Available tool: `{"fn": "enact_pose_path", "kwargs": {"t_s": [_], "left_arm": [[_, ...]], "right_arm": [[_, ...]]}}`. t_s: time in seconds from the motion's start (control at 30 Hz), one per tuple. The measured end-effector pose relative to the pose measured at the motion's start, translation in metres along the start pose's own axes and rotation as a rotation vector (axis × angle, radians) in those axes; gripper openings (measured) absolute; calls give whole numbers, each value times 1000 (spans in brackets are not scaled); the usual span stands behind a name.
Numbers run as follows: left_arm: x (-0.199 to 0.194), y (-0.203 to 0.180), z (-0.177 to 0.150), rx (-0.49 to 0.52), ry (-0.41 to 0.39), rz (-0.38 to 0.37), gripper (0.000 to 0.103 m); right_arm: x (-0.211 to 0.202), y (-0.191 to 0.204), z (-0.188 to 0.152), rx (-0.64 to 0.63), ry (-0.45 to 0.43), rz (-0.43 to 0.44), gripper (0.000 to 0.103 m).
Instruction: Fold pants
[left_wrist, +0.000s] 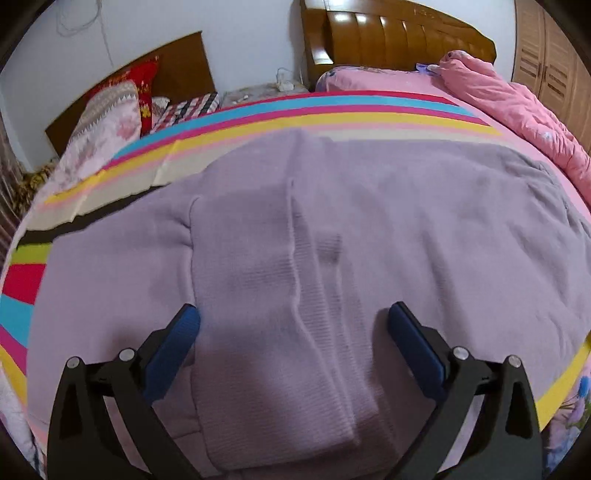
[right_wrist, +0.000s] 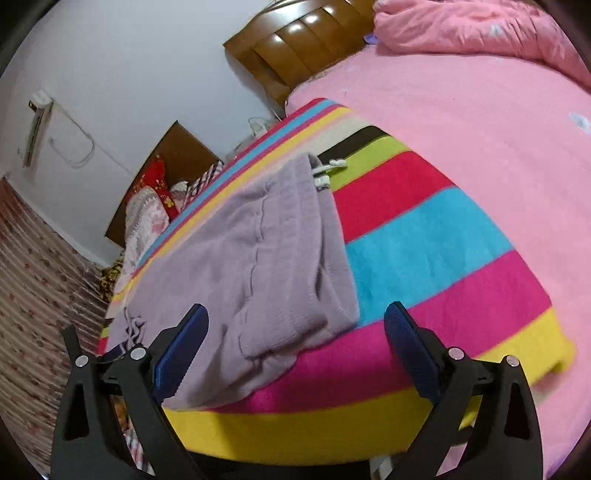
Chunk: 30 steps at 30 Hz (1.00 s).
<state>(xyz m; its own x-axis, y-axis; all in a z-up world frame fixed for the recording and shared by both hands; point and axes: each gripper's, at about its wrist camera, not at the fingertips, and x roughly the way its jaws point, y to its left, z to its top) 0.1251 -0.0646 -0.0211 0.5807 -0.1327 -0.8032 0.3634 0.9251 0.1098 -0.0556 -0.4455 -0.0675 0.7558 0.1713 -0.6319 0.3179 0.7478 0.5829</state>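
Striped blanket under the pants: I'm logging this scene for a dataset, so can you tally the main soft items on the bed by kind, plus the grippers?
Purple pants: 1
Striped blanket: 1
Pink quilt: 1
Grippers: 2, the left gripper and right gripper, both open
Total: 5

My left gripper (left_wrist: 293, 323) is wide open, and its two blue pads (left_wrist: 173, 354) point forward with nothing between them. My right gripper (right_wrist: 295, 325) is wide open too, with the fingers (right_wrist: 413, 350) spread apart and gripping nothing.
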Motion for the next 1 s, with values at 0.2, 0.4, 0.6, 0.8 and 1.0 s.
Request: {"fn": "enact_pose_path", "kwargs": {"t_s": [0.2, 0.4, 0.6, 0.8, 1.0], "left_arm": [[2, 3, 0, -10, 4, -6, 102], [1, 5, -3, -13, -4, -18, 102], [0, 5, -3, -13, -6, -21, 102], [-1, 4, -3, -17, -10, -32, 102], [-2, 4, -2, -24, -14, -37, 102]], "right_arm": [[10, 24, -13, -94, 40, -49, 97], [3, 15, -17, 18, 155, 95, 93], [18, 34, -14, -20, 133, 32, 95], [27, 28, -12, 98, 14, 61, 91], [35, 65, -26, -192, 186, -103, 86]]}}
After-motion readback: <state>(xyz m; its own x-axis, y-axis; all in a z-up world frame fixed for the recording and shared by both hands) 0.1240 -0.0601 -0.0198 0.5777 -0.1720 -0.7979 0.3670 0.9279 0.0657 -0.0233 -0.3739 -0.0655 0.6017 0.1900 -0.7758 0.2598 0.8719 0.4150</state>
